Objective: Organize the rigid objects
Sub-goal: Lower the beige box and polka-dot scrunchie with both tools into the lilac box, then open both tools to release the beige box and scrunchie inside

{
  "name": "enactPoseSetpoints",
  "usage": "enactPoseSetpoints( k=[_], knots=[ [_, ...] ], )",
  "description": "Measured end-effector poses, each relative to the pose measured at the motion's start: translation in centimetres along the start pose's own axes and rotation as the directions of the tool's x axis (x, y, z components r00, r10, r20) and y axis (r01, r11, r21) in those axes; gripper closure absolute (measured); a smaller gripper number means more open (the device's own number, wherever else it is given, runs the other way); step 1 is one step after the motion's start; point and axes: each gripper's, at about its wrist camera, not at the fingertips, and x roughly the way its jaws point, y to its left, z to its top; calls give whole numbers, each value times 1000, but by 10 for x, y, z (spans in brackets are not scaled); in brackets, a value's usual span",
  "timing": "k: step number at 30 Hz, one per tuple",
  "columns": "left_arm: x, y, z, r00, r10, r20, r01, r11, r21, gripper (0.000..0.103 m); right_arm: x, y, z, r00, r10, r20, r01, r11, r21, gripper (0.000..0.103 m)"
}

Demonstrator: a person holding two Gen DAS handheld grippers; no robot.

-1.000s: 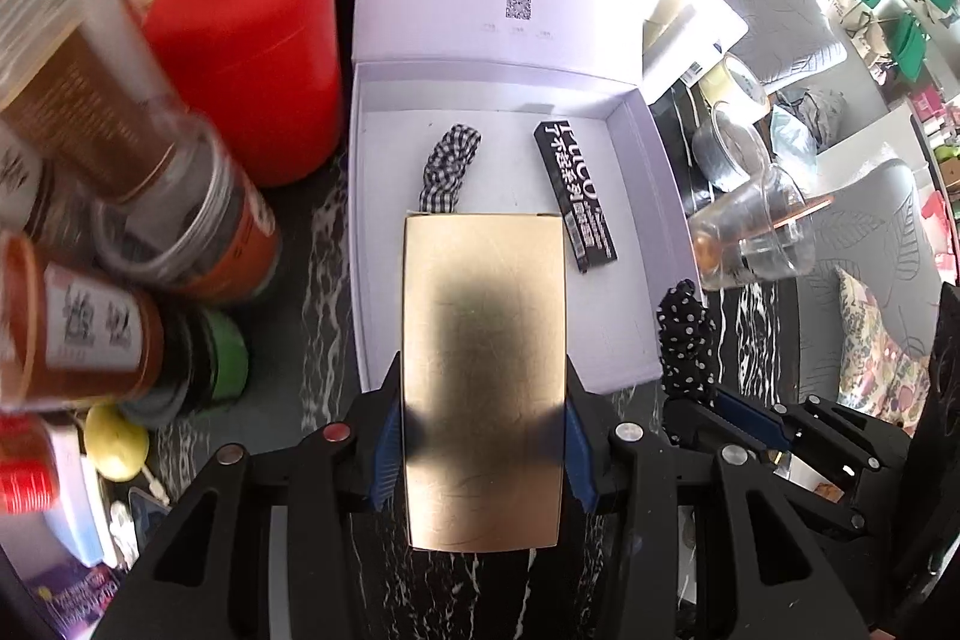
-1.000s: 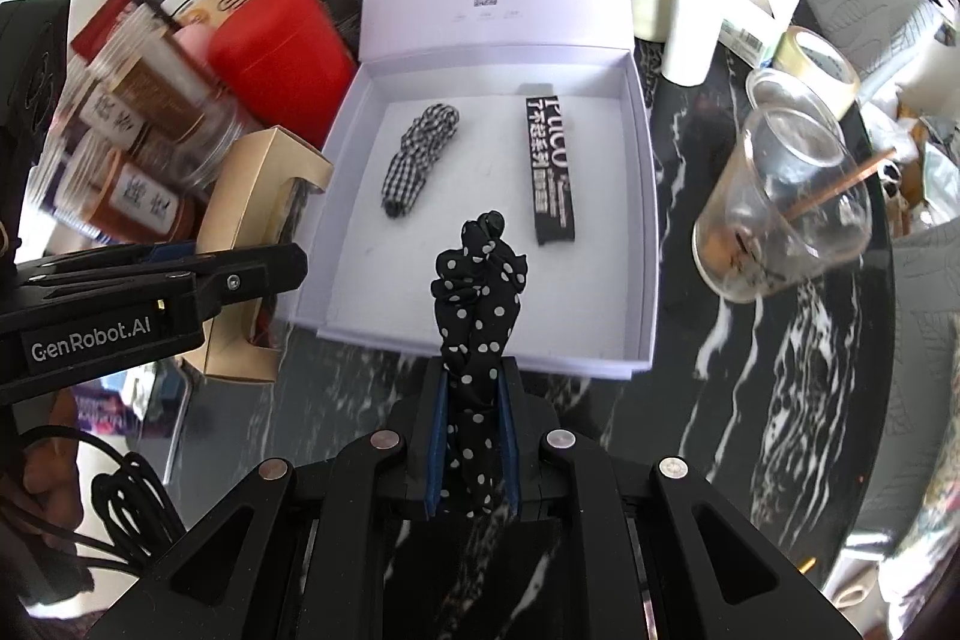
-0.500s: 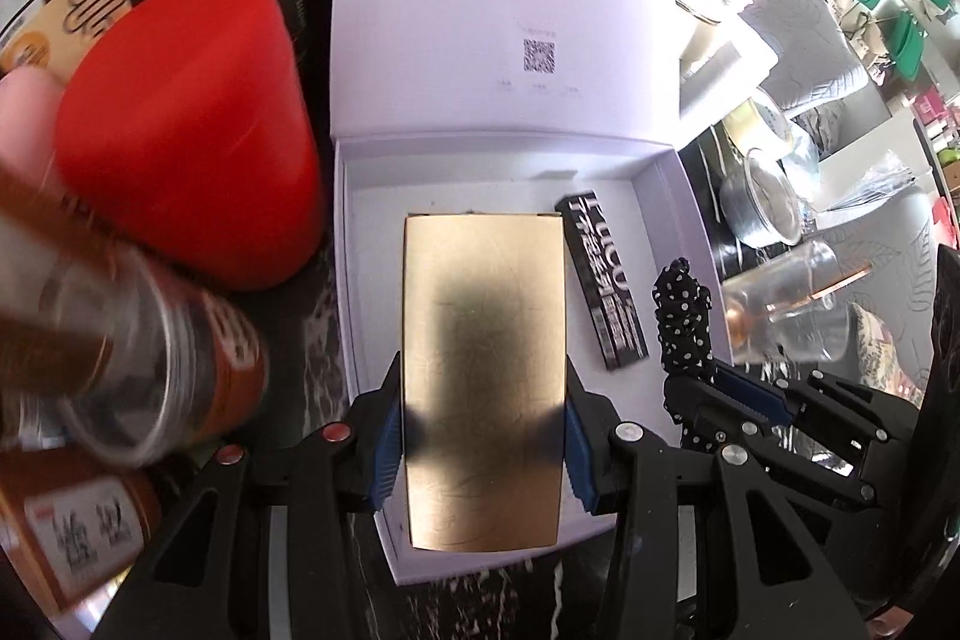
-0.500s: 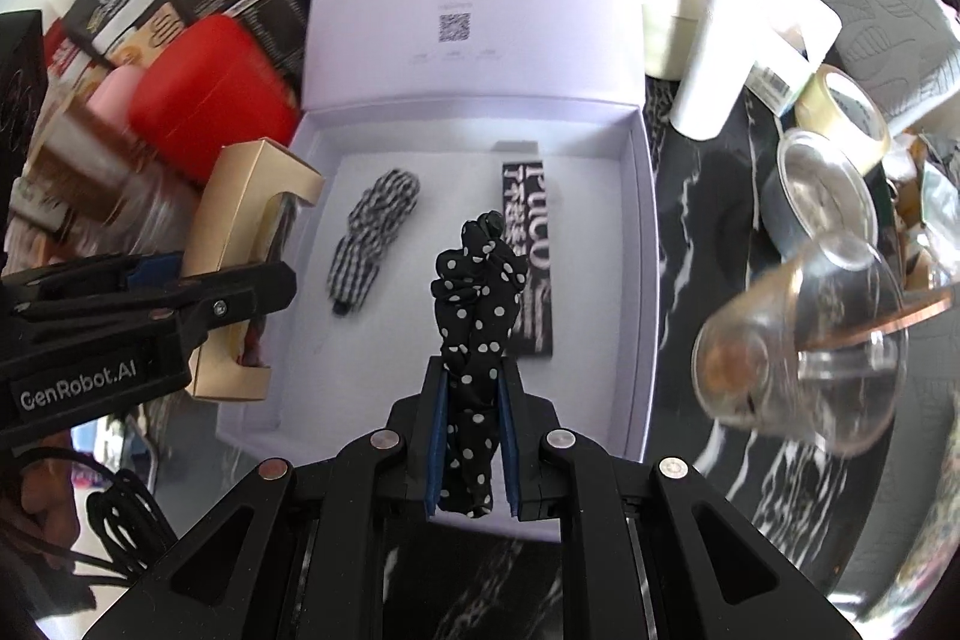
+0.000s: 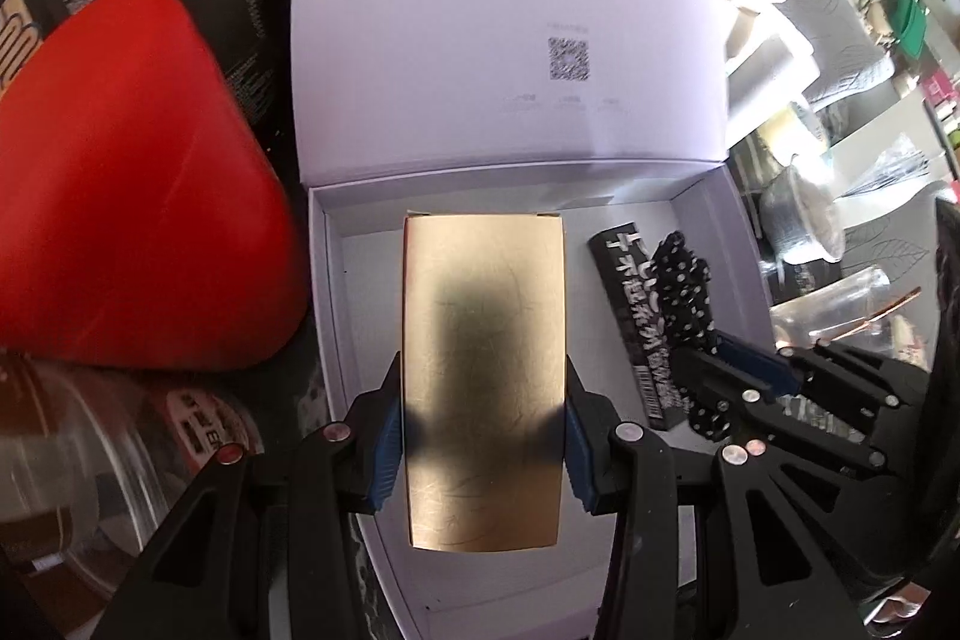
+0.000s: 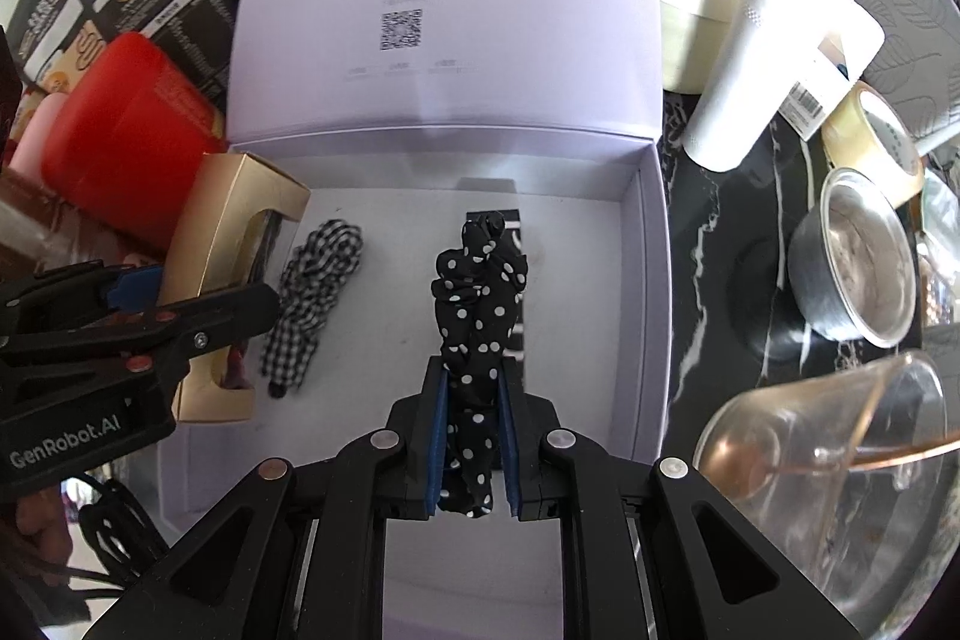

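Observation:
My left gripper is shut on a gold box, held over the left half of an open white box with its lid standing up behind. In the right wrist view the gold box shows a cut-out window and hangs at the white box's left wall. My right gripper is shut on a black polka-dot scrunchie, over the box's middle. On the box floor lie a checked scrunchie and a black printed bar, partly hidden by the polka-dot scrunchie.
A red canister stands tight against the box's left wall, with spice jars nearer. Right of the box on the black marble top are a glass beaker, a metal bowl, a tape roll and white containers.
Both grippers have moved forward and down over the white box, carrying the gold box and the polka-dot scrunchie. The gold box now covers the checked scrunchie in the left wrist view.

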Motion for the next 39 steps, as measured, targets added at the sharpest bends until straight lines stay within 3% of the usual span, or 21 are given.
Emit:
enactPoseSetpoints(
  k=[10, 17, 19, 24, 39],
  knots=[
    [19, 1, 3, 999, 12, -40, -13, 1000, -25, 59, 13, 1, 3, 1000, -15, -22, 15, 1000, -14, 85],
    [25, -4, 7, 997, 48, -64, -50, 998, -28, 57, 9, 2, 2, 1000, -19, -14, 19, 1000, -15, 62],
    [25, -6, 8, 995, 71, -68, -73, 997, -17, 57, 5, 1, 2, 1000, -19, -8, 19, 1000, -12, 62],
    [21, -10, 7, 996, 42, -80, -45, 999, -27, 57, -7, 0, -3, 1000, -25, 5, 25, 1000, -6, 62],
    [-29, -24, 3, 999, 32, 0, -32, 999, 0, 57, -59, -6, -14, 997, -39, 67, 38, 999, 21, 62]
  ],
)
